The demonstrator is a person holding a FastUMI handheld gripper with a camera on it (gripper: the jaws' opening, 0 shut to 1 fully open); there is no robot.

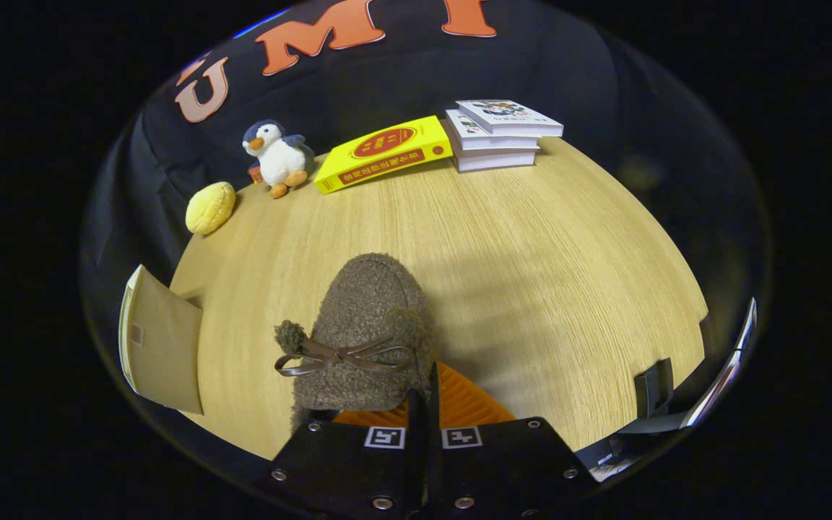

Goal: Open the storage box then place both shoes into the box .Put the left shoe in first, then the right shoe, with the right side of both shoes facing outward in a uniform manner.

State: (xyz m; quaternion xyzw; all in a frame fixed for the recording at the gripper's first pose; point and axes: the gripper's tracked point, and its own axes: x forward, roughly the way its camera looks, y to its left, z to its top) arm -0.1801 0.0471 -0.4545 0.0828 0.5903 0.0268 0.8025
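One shoe (362, 332) is pinched at its rim by closed jaws, with four books (452, 141) beyond.

1. Gripper (423, 404) enters at bottom centre of the frame, pointing forward and up the frame.
2. Fingers (416, 415) drawn close together; only a thin slit between them.
3. They pinch the rear edge of the fuzzy shoe (362, 325).
4. Two square markers sit on the finger blocks, side by side.
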